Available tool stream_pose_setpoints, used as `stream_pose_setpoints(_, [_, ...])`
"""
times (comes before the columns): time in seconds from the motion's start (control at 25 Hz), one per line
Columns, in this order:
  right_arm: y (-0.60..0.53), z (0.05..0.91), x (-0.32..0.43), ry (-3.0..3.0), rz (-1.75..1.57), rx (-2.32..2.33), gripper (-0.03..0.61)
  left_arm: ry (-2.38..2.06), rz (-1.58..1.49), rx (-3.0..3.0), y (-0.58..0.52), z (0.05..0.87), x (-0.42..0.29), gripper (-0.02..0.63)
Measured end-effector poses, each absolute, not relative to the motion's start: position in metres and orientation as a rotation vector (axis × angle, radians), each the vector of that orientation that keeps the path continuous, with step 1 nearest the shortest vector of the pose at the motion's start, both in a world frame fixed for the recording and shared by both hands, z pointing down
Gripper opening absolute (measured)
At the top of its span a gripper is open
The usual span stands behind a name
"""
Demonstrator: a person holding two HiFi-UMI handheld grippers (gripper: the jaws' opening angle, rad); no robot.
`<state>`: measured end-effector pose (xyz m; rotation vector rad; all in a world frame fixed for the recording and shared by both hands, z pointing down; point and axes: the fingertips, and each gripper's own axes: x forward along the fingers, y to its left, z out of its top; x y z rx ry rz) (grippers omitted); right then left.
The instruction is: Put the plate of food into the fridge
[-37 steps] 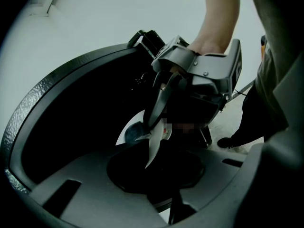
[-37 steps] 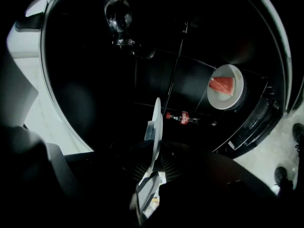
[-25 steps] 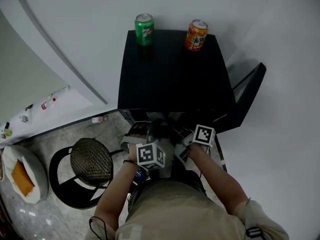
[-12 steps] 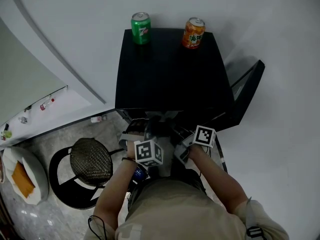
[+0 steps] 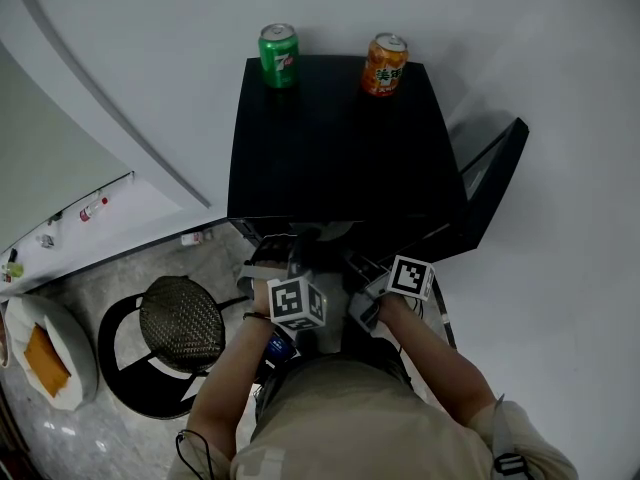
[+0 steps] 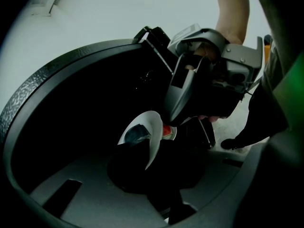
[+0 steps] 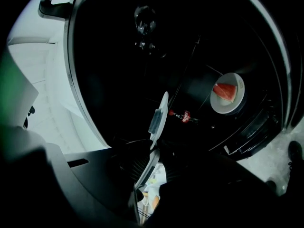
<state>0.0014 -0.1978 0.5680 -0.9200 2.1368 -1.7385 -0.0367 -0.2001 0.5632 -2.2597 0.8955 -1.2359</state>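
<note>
A round white ceramic plate of food (image 6: 148, 136) sits at the open black fridge's (image 5: 340, 138) mouth. The left hand-held gripper (image 6: 142, 167) and the right hand-held gripper (image 7: 145, 170) each clamp its rim, on opposite sides. It is probably stiff, breakable and slick — best gripped at the rim and kept level.

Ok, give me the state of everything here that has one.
Fridge: door open.
Green can: upright on the fridge.
Orange can: upright on the fridge.
Plate: gripped by both grippers.
Left gripper: shut on the plate.
Right gripper: shut on the plate.
Bottle: inside the fridge, apparently on its side.
</note>
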Motion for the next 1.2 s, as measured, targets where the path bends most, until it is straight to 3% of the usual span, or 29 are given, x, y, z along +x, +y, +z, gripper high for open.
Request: stream_pose_setpoints(1.2, [-0.167,0.554,0.011,2.271,-1.678,-0.857,0.029,0.953,-1.209,-2.254,-0.223,0.56,-0.025,0.067])
